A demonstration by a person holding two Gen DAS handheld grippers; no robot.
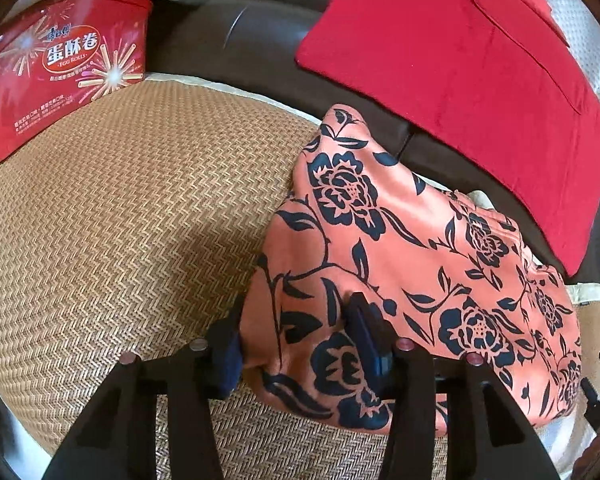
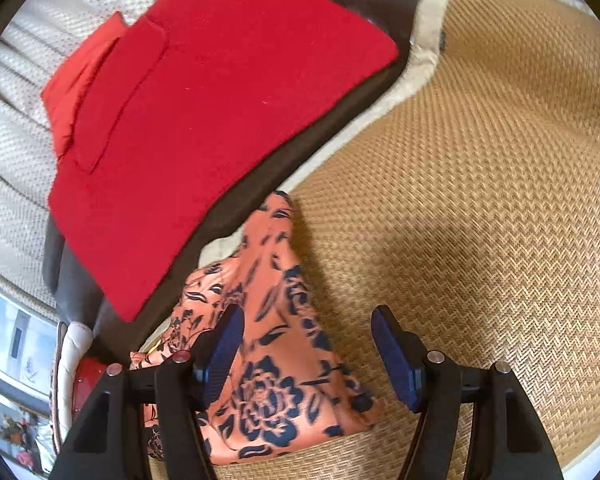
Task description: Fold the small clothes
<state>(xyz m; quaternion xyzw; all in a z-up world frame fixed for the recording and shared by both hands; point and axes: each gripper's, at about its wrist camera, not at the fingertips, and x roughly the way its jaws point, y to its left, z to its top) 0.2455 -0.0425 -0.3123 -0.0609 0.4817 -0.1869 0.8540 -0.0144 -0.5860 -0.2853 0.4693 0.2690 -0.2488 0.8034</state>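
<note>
Your left gripper [image 1: 296,340] has its jaws apart around the near edge of the orange floral garment [image 1: 400,248] lying on the woven mat [image 1: 120,208]; the right gripper [image 2: 308,348] is likewise spread over it. Close both on one layer, probably the hem, then lift evenly.

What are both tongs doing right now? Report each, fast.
Left tongs: open, straddling the floral garment edge, not clamped.
Right tongs: open, floral garment between the jaws, not clamped.
</note>
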